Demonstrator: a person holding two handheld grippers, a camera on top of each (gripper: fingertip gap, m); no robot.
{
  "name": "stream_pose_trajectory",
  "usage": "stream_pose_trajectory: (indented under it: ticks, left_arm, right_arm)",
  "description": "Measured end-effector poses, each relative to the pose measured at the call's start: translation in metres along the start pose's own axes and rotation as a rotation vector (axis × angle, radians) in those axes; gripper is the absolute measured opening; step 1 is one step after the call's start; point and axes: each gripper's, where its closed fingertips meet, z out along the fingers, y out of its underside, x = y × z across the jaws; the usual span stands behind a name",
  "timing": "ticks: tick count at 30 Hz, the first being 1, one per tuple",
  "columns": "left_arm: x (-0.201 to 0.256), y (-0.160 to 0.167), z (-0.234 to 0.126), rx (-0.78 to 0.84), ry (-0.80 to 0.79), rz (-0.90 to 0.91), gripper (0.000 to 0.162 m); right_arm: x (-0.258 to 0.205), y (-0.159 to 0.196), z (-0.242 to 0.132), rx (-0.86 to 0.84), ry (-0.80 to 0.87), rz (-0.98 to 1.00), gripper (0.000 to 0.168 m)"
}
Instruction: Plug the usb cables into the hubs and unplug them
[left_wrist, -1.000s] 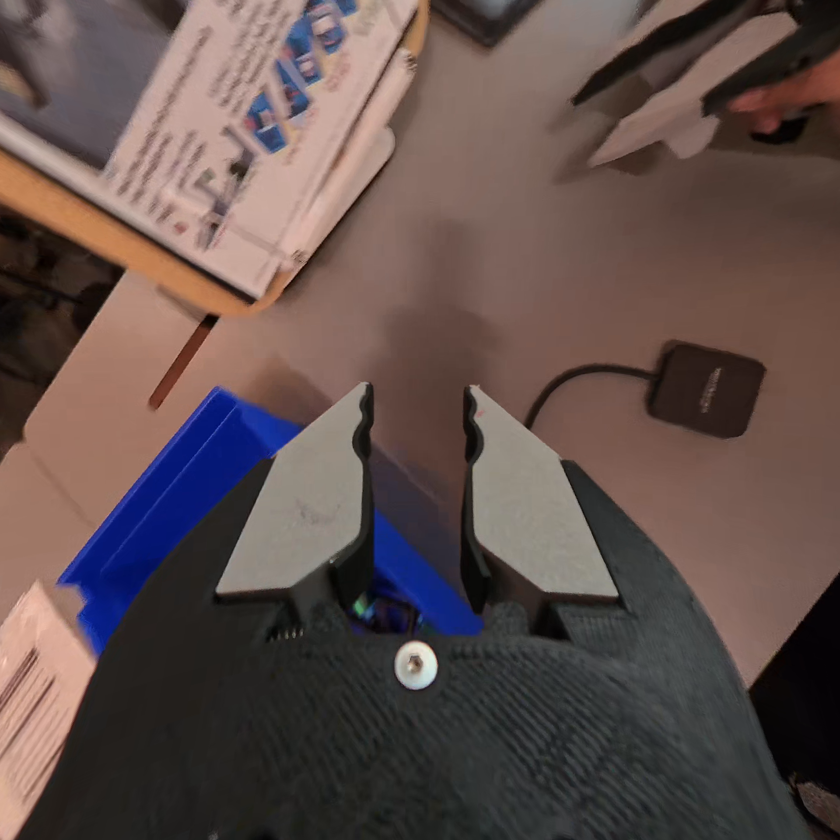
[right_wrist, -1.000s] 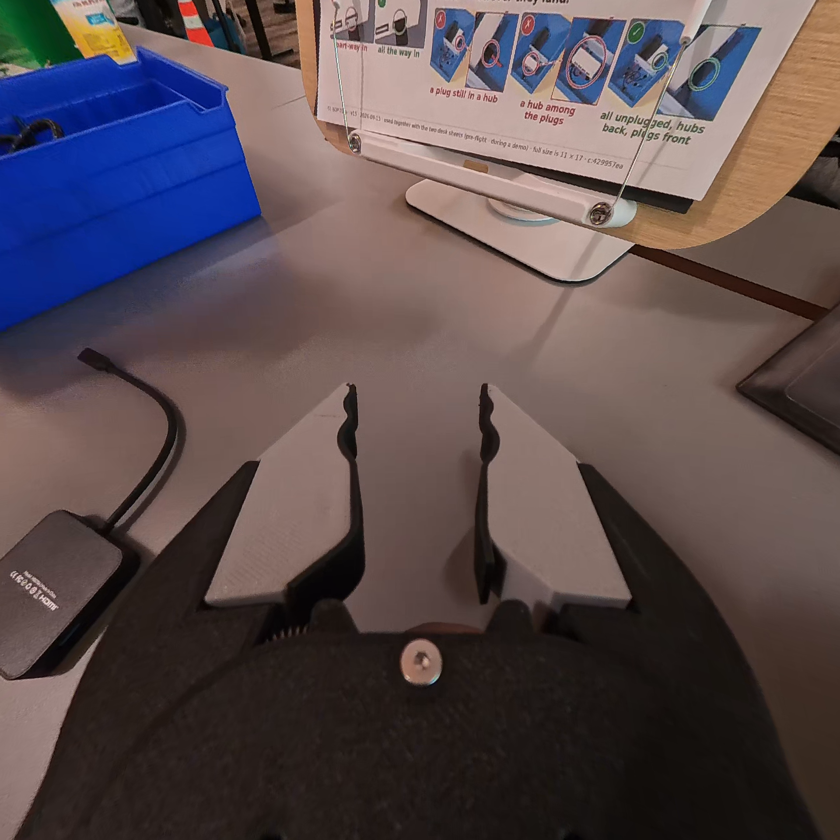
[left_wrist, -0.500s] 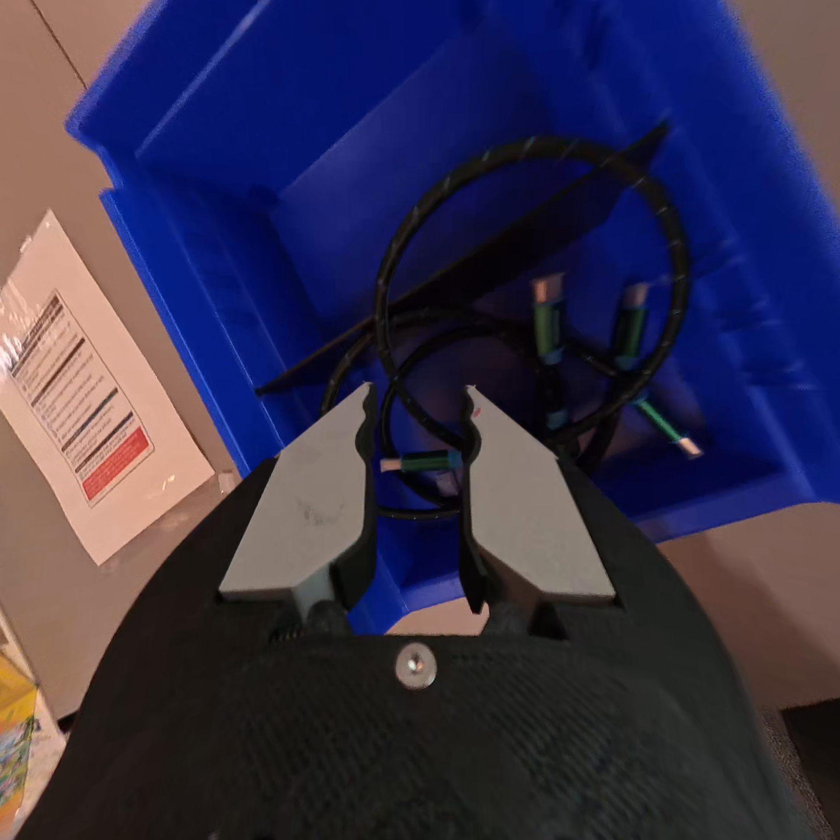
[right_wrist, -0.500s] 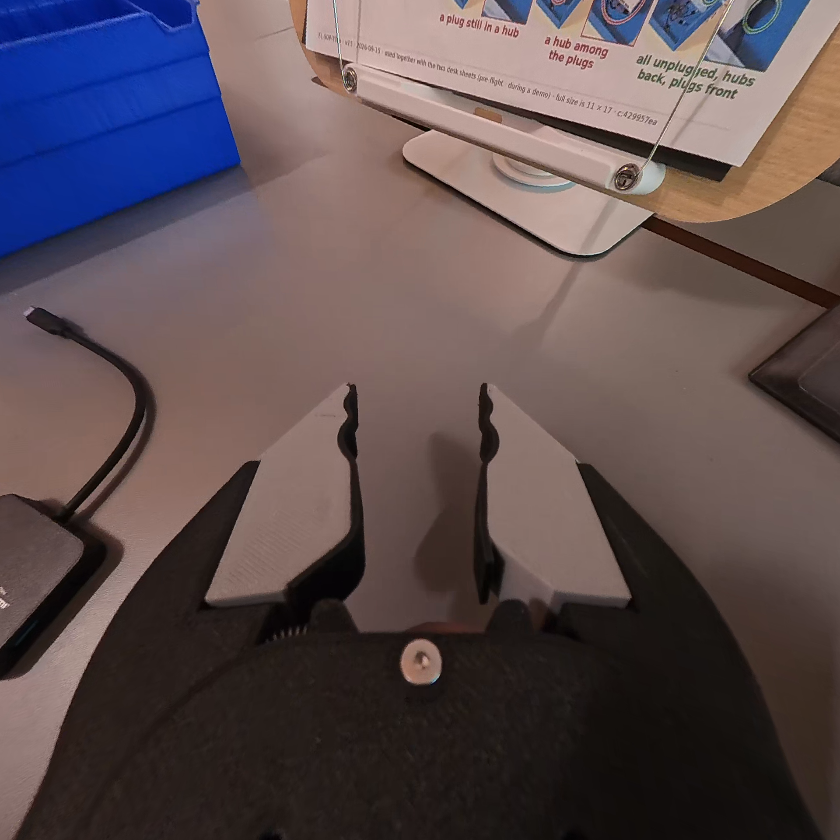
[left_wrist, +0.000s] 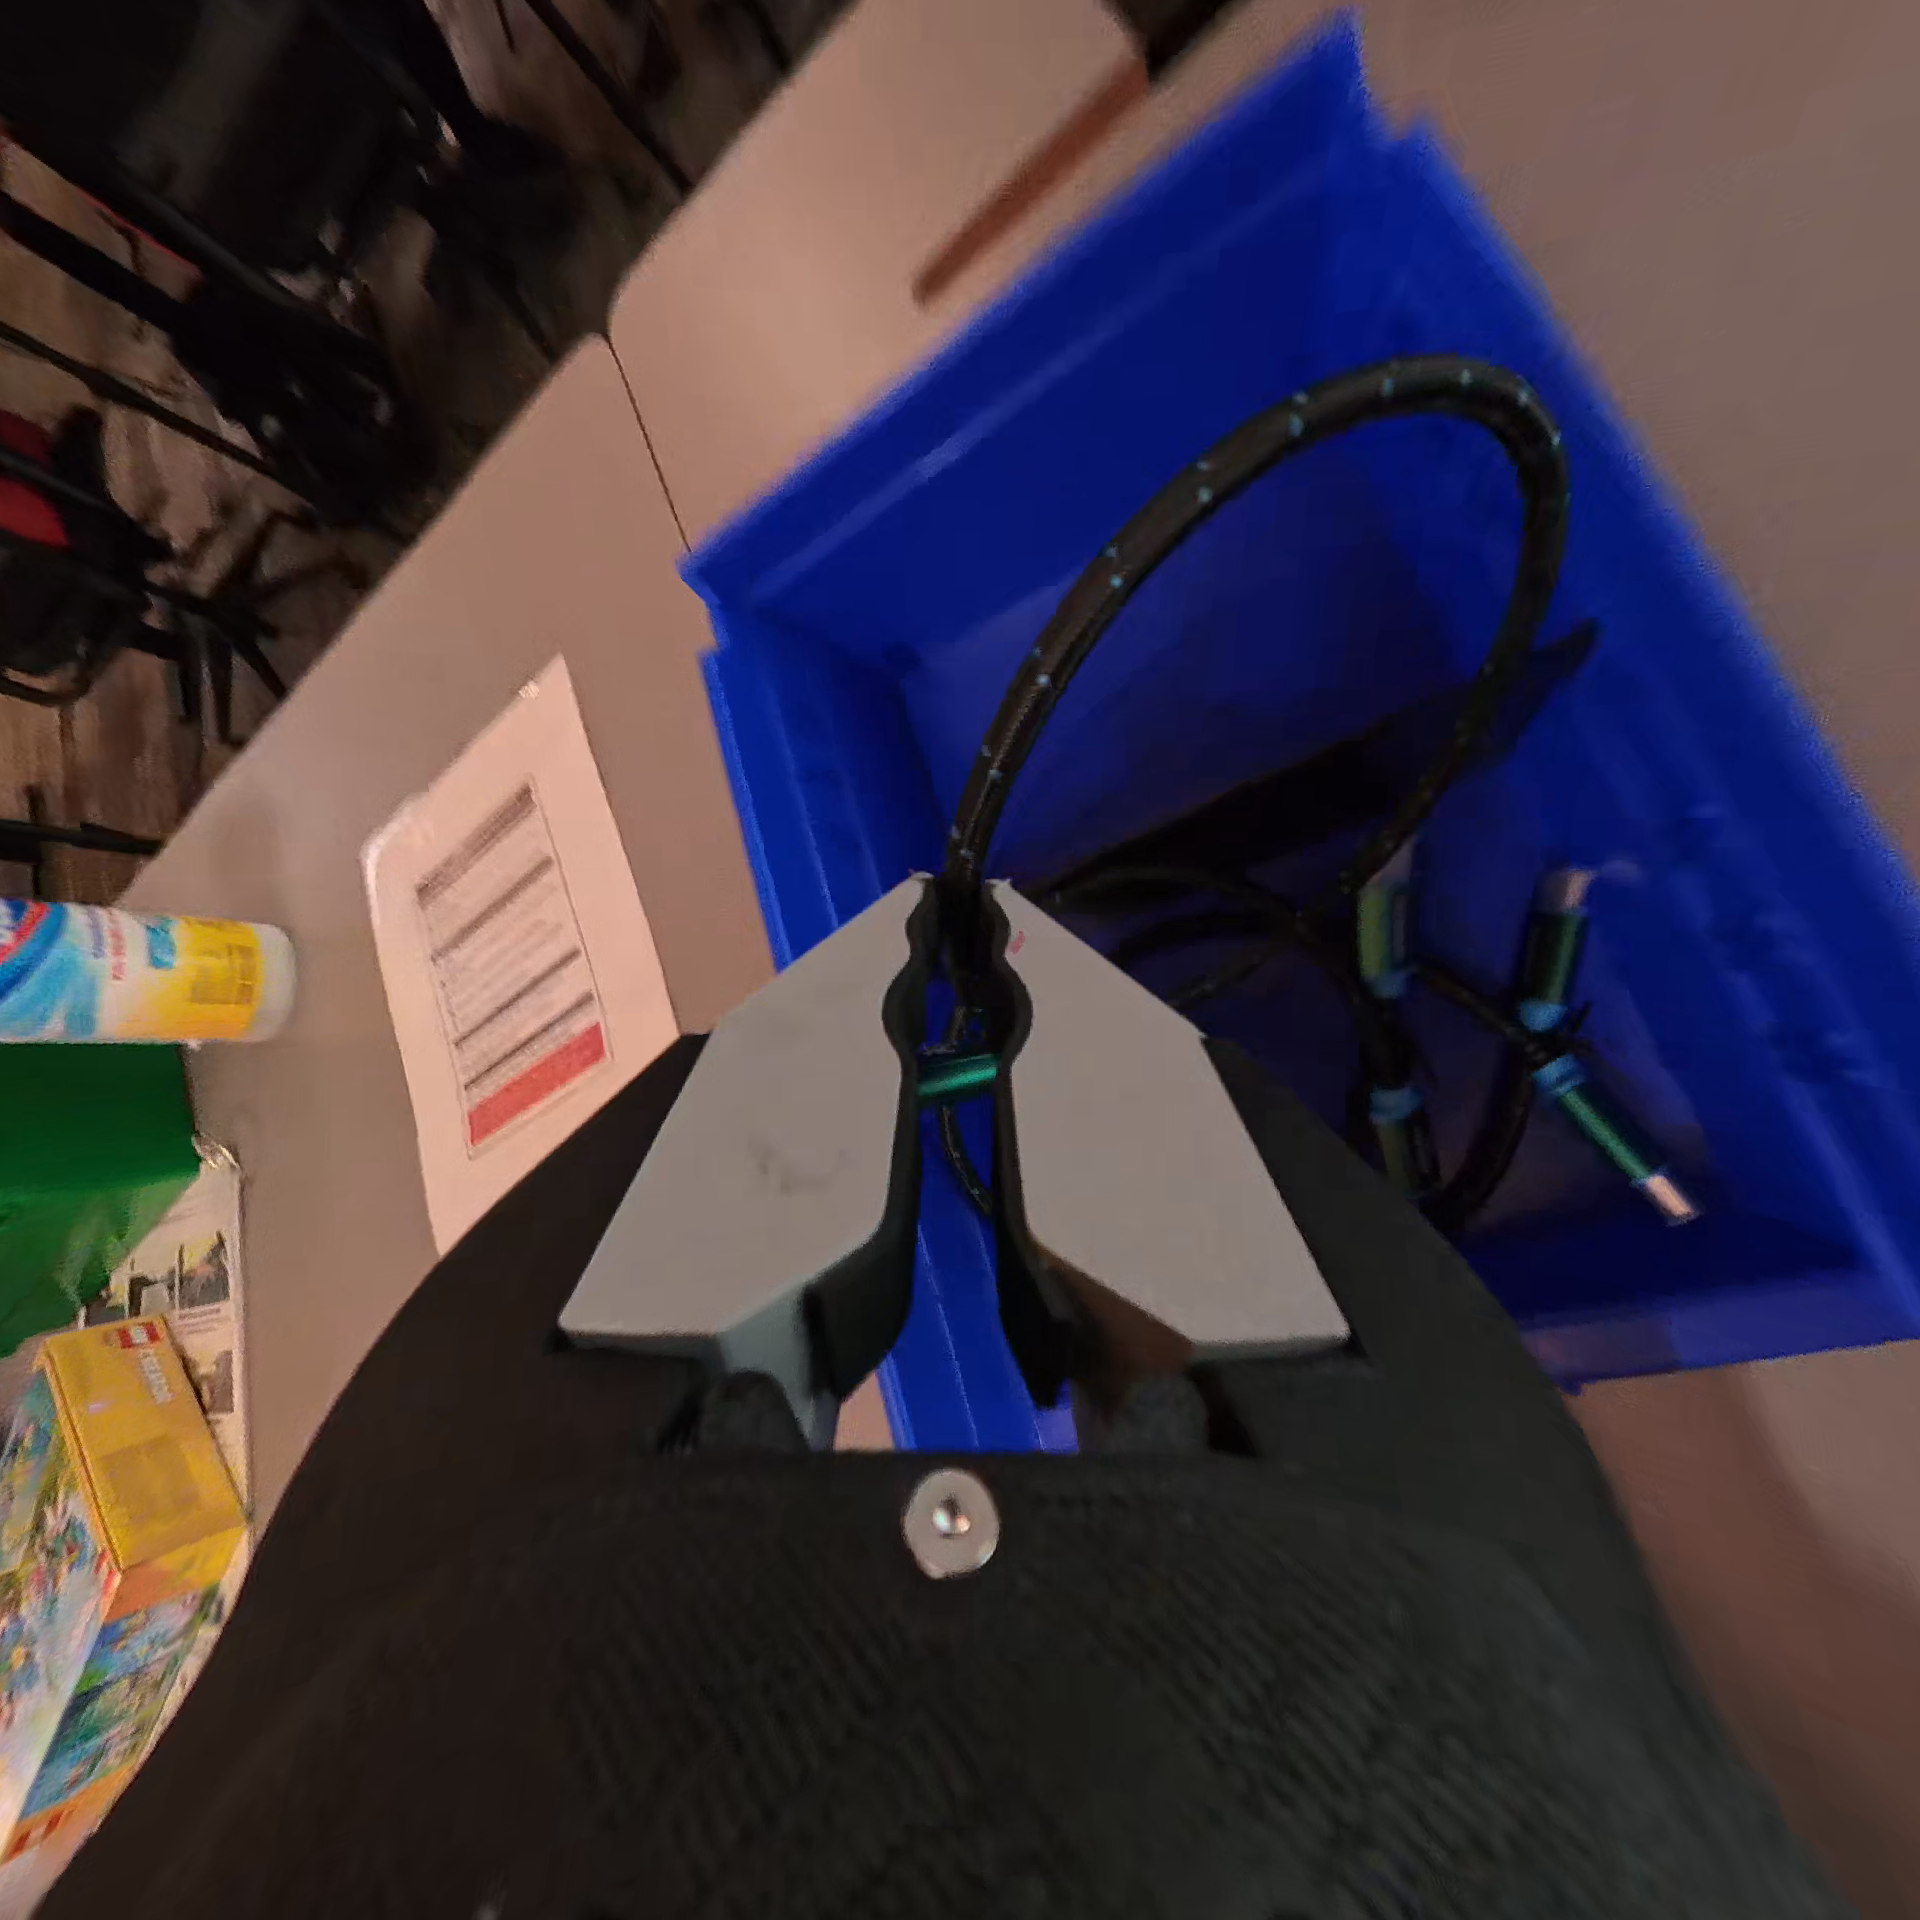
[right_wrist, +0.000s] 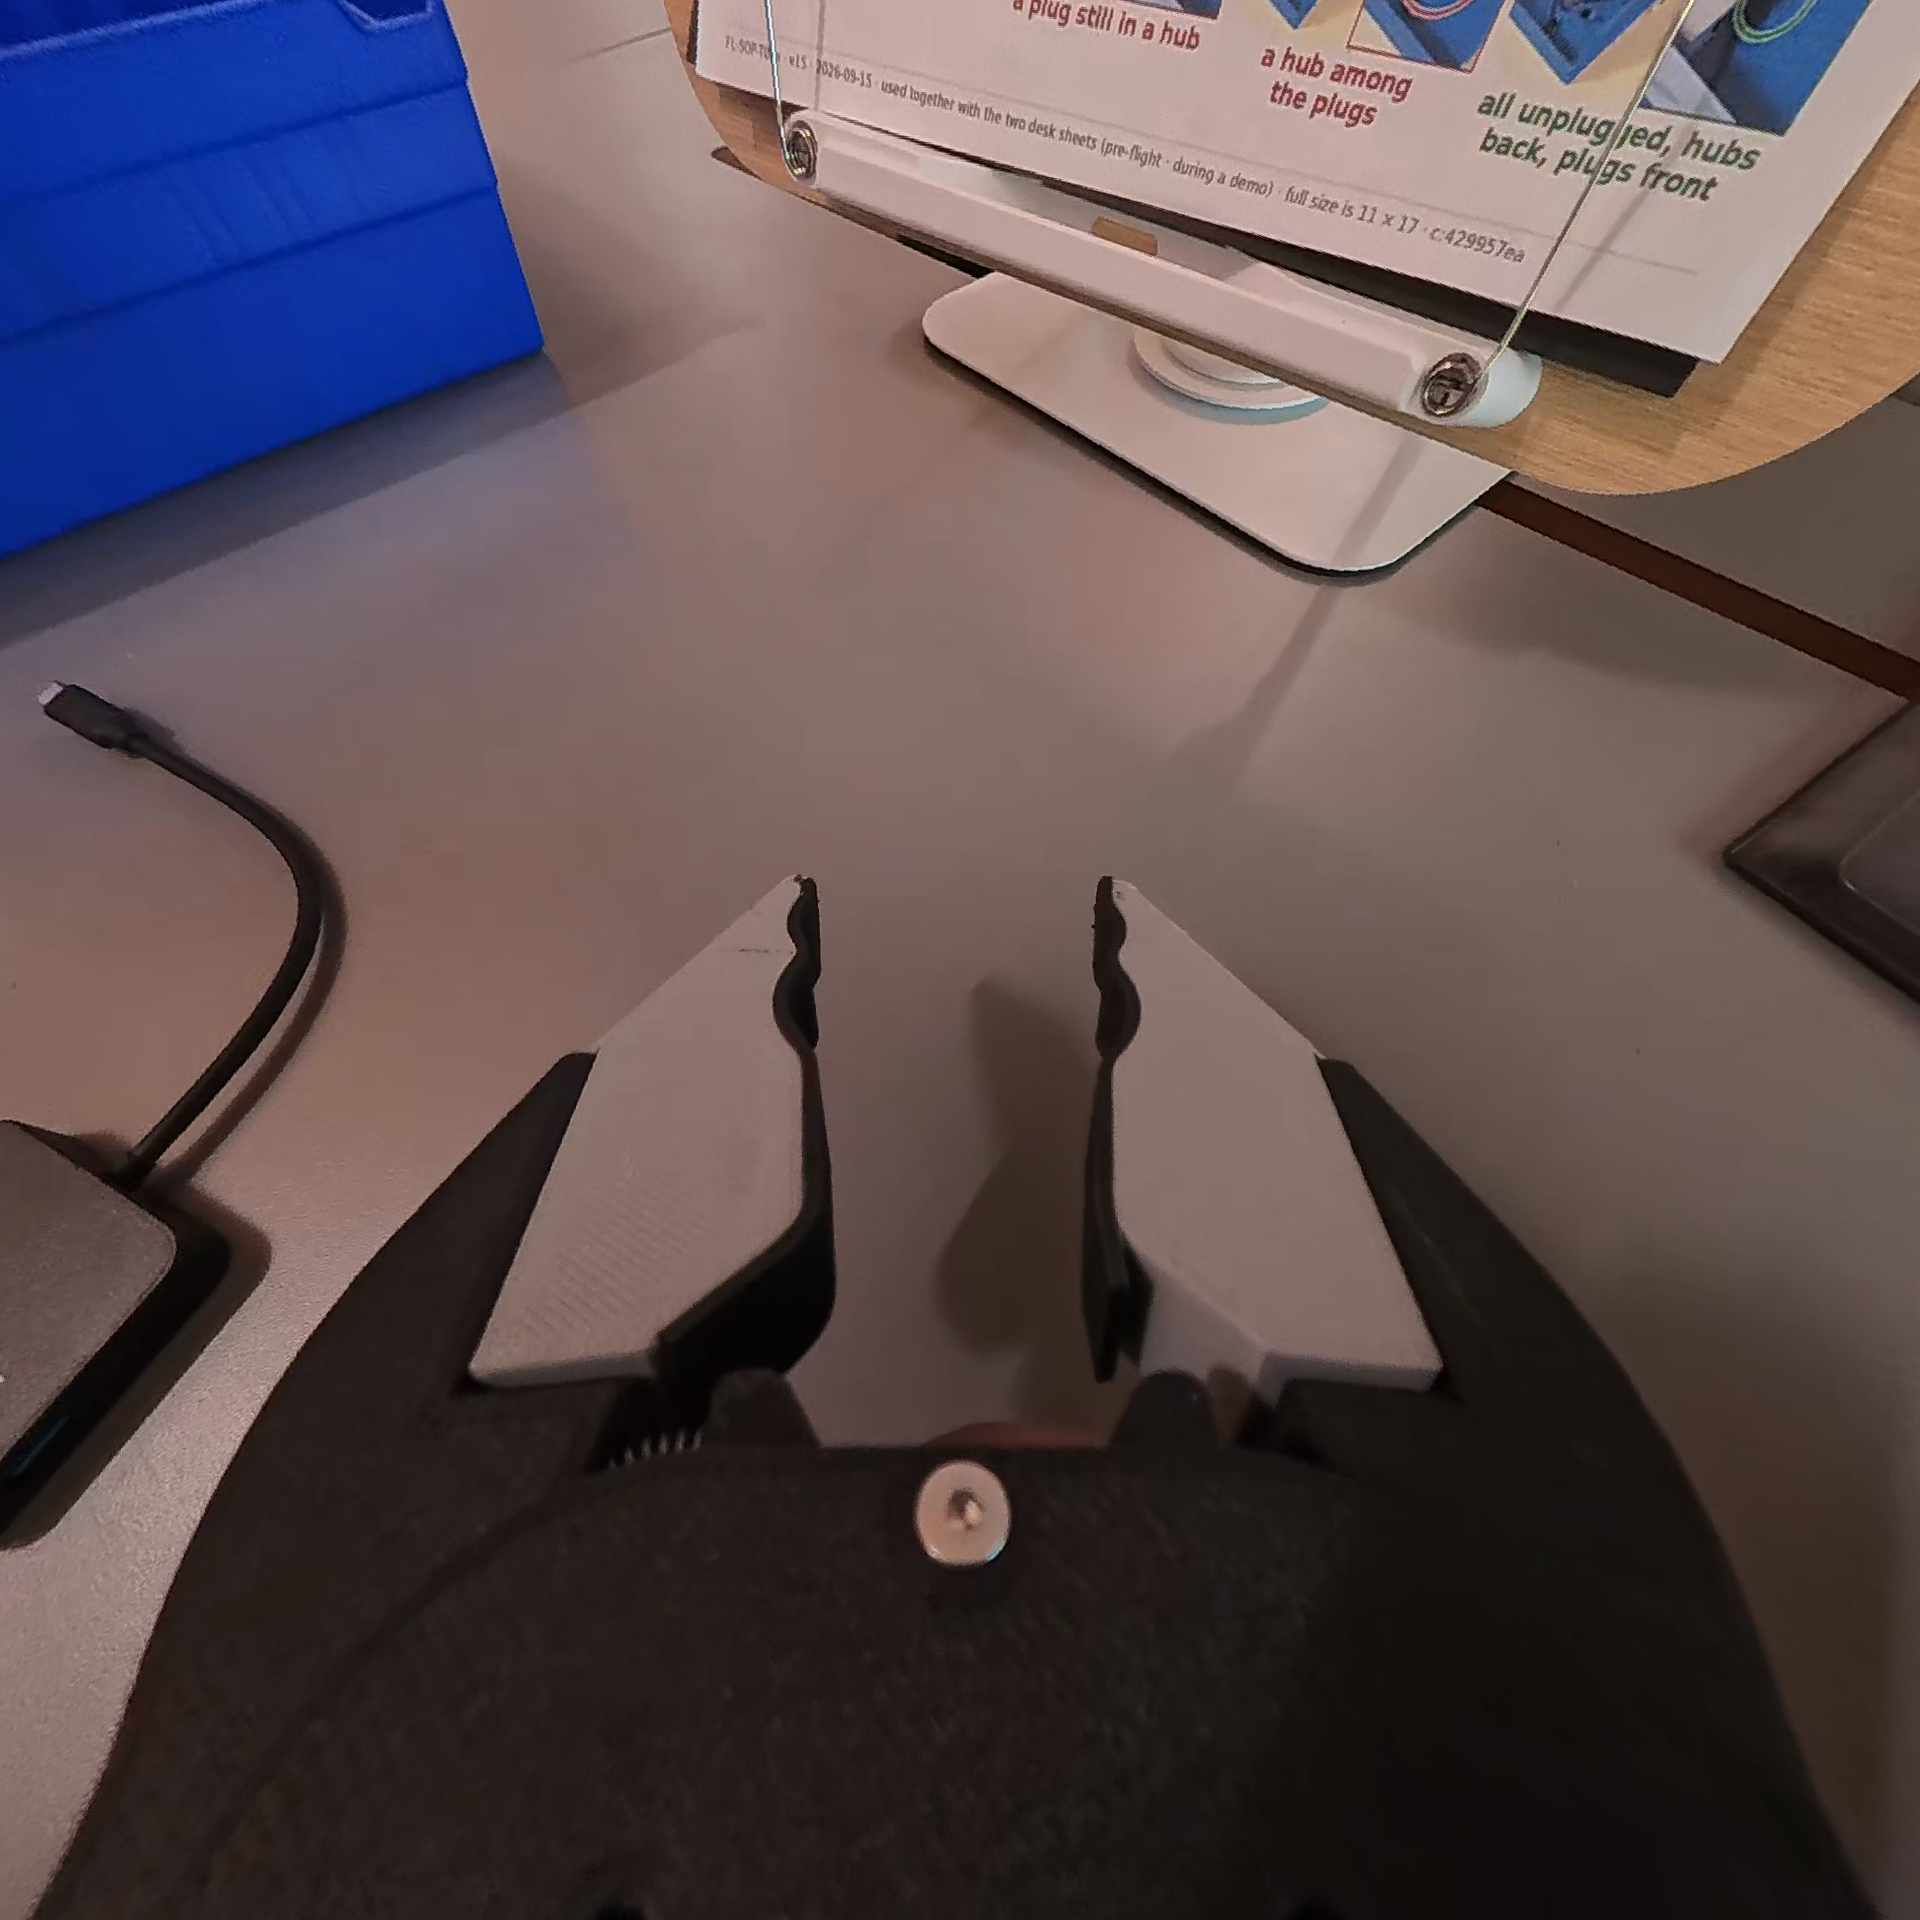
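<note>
My left tool (left_wrist: 961, 914) sits over the near edge of the bin (left_wrist: 1714, 831), clamped on a cable (left_wrist: 1247, 488) that loops up out of it. More cable ends (left_wrist: 1558, 1049) lie inside, right of the tool. A sheet (left_wrist: 509, 935) lies on the bench (left_wrist: 343, 727) left of the bin. My right tool (right_wrist: 956, 904) hangs over bare bench, fingers apart; hub (right_wrist: 73, 1288) to its left, stand (right_wrist: 1195, 416) beyond.

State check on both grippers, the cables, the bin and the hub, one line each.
left gripper: shut on the black braided cable, jaws pinched near its green plug.
black braided cable: lifted, arching above the bin.
blue plastic bin: open-topped, other green-plugged cables lying loose inside.
right gripper: open, empty, above the grey table.
flat black hub: on the table, its cord's plug unconnected.
</note>
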Motion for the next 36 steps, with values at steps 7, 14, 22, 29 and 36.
stream_pose_trajectory:
  ticks: [7, 14, 22, 29, 36]
  left_arm:
    - [0.001, -0.087, -0.073, 0.280, -0.019, -0.001, 0.004]
    - [0.092, -0.151, -0.099, 0.467, 0.189, 0.057, 0.004]
    - [0.224, -0.180, -0.036, 0.512, 0.409, 0.069, 0.004]
    - [0.311, -0.171, 0.012, 0.493, 0.548, 0.140, 0.004]
    - [0.293, -0.172, 0.026, 0.550, 0.561, -0.012, 0.004]
  right_arm:
    - [-0.001, -0.003, -0.003, 0.013, 0.012, -0.014, 0.050]
    - [-0.019, -0.021, -0.012, 0.110, -0.106, 0.003, 0.057]
    - [-0.058, -0.065, -0.053, 0.376, -0.428, 0.082, 0.070]
    - [-0.081, -0.069, -0.061, 0.394, -0.576, 0.092, 0.066]
    - [-0.074, -0.072, -0.067, 0.410, -0.619, 0.125, 0.074]
